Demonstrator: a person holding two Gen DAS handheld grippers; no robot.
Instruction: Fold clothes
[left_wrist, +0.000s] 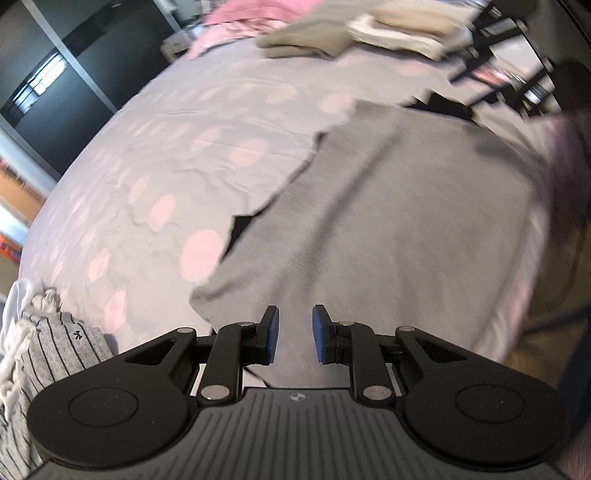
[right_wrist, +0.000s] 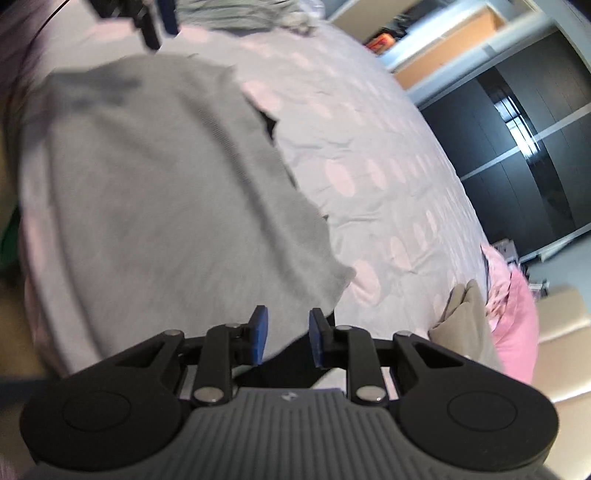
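Observation:
A grey garment (left_wrist: 388, 221) lies spread flat on a bed with a lilac cover dotted pink (left_wrist: 147, 166). My left gripper (left_wrist: 295, 334) hovers open over the garment's near end, nothing between its blue pads (left_wrist: 272, 336). In the right wrist view the same grey garment (right_wrist: 147, 192) stretches away from my right gripper (right_wrist: 285, 338), which is open above the garment's near corner with a dark gap under it. The left gripper (right_wrist: 155, 18) shows at the top of that view, blurred. The right gripper (left_wrist: 517, 70) appears blurred at the top right of the left wrist view.
A beige and cream pile of clothes (left_wrist: 369, 29) and a pink one (left_wrist: 251, 18) lie at the far end of the bed. A striped grey garment (left_wrist: 44, 354) sits by the left gripper. Beige cloth (right_wrist: 465, 321) and pink fabric (right_wrist: 517, 325) lie right of the right gripper. Dark wardrobe doors (right_wrist: 535, 147) stand beyond the bed.

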